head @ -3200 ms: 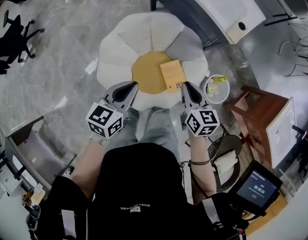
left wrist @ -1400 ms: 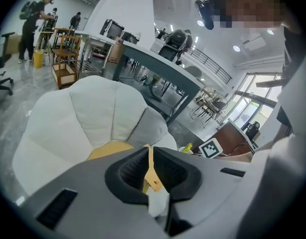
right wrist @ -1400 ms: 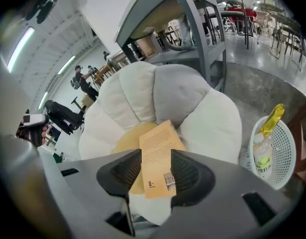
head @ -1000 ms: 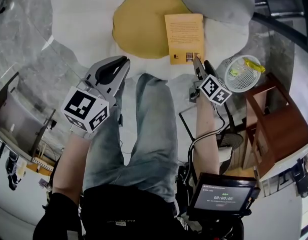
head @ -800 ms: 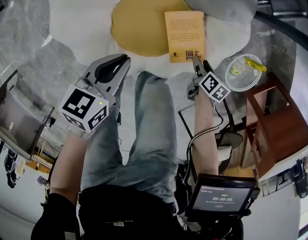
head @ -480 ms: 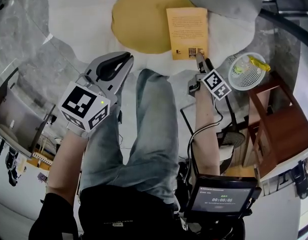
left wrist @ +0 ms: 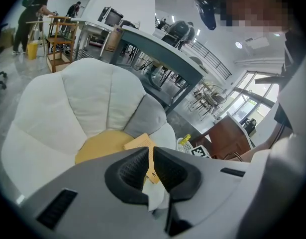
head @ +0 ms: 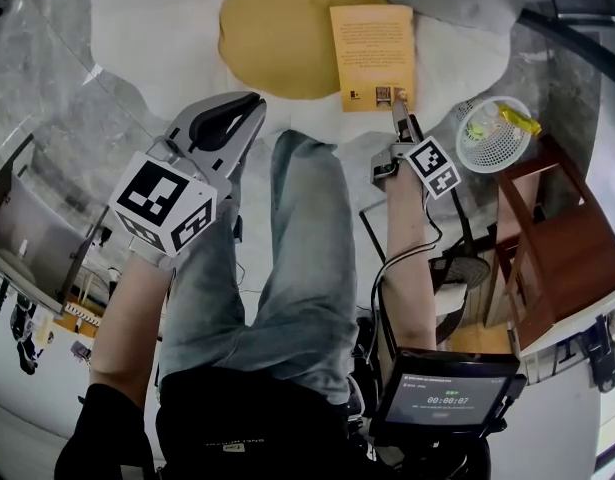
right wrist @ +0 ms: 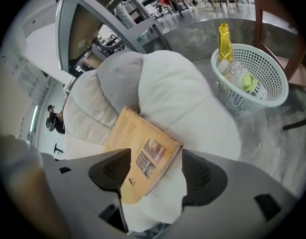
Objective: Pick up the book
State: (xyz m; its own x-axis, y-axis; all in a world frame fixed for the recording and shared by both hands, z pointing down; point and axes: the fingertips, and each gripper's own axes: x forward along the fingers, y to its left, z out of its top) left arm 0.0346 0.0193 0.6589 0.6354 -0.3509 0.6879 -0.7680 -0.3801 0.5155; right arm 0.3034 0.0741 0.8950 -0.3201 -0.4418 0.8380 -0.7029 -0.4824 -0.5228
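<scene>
An orange-yellow book lies flat on a white flower-shaped cushion, half over its yellow centre. My right gripper points down at the book's near right corner. In the right gripper view that corner of the book sits between the spread jaws of the right gripper. The jaws have just been opening, and the pads stand clear of the cover. My left gripper hovers over the person's knee, its jaws together on nothing. Past the left gripper a strip of the book shows.
A white mesh basket holding bottles stands on the floor just right of the cushion, also seen as the basket. A brown wooden cabinet stands further right. The person's jeans leg lies between the grippers. A small screen sits below.
The right gripper has moved down to the book's near corner and rolled, and its jaws have spread wider. The left gripper has hardly moved.
</scene>
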